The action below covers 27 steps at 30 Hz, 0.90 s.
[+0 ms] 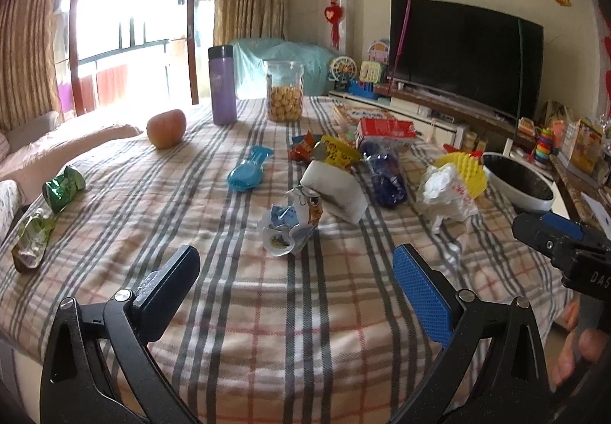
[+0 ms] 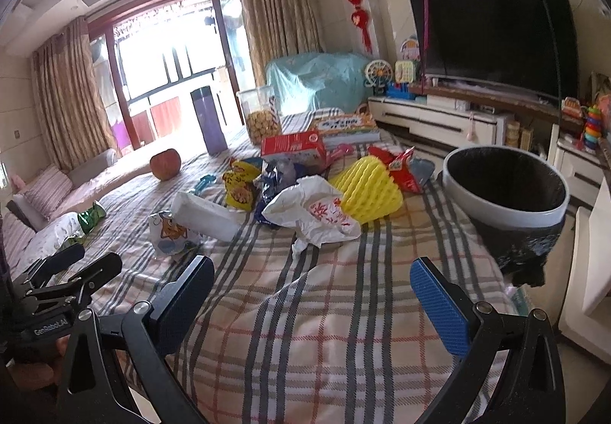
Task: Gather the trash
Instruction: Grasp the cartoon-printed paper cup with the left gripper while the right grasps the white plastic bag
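Trash lies on a plaid-covered table (image 1: 267, 309): a crumpled white cartoon wrapper (image 1: 290, 229), a white plastic bag (image 1: 446, 195), a yellow foam net (image 1: 467, 172), a blue wrapper (image 1: 385, 176), a yellow snack bag (image 1: 336, 153) and green wrappers (image 1: 63, 187) at the left. A white bin with a black liner (image 2: 508, 183) stands at the table's right edge. My left gripper (image 1: 296, 271) is open and empty, just short of the cartoon wrapper. My right gripper (image 2: 311, 282) is open and empty, in front of the white plastic bag (image 2: 313, 214).
A purple flask (image 1: 222, 84), a jar of snacks (image 1: 284, 92), an apple (image 1: 166, 128), a red box (image 1: 385, 132), a white folded item (image 1: 336, 191) and a blue plastic piece (image 1: 248, 172) are on the table. A TV (image 1: 466, 57) on a cabinet stands to the right, a sofa to the left.
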Motion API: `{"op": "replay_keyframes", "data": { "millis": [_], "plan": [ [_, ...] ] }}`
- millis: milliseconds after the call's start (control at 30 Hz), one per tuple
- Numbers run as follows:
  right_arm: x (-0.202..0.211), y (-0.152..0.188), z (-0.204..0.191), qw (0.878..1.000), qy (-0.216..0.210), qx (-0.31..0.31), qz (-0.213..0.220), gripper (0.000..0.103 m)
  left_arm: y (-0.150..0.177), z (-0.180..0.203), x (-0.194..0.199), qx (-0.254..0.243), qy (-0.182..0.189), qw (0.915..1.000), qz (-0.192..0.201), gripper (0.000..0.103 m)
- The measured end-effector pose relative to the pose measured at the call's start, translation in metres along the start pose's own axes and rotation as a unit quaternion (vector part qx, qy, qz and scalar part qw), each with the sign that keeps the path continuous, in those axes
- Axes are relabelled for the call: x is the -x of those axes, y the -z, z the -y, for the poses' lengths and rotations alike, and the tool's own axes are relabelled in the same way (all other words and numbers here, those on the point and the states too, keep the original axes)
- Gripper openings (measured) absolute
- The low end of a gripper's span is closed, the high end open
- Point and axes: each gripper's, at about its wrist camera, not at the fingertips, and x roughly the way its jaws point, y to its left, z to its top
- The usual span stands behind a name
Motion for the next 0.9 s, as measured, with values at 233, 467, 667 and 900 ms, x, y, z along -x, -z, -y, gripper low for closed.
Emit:
{"op": "replay_keyframes", "data": {
  "millis": [233,467,667,900],
  "plan": [
    [-0.031,-0.007,0.005,1.0,-0.006,0.001,-0.03,0.103,-0.005,-0.005,-0.032,0.003,-0.002,0.9996,-0.029,0.099],
    [-0.063,-0.014,0.011,0.998,-0.004,-0.002,-0.06,0.102,-0.01,-0.014,-0.063,0.025,0.009,0.998,-0.057,0.093],
    [-0.083,-0.02,0.015,0.997,-0.004,-0.003,-0.076,0.087,-0.013,-0.011,-0.082,0.029,0.02,0.9963,-0.078,0.076],
    [-0.095,-0.018,0.015,0.995,-0.021,-0.01,-0.094,0.042,-0.008,-0.014,-0.099,0.043,0.052,0.9911,-0.114,0.019]
  ]
}}
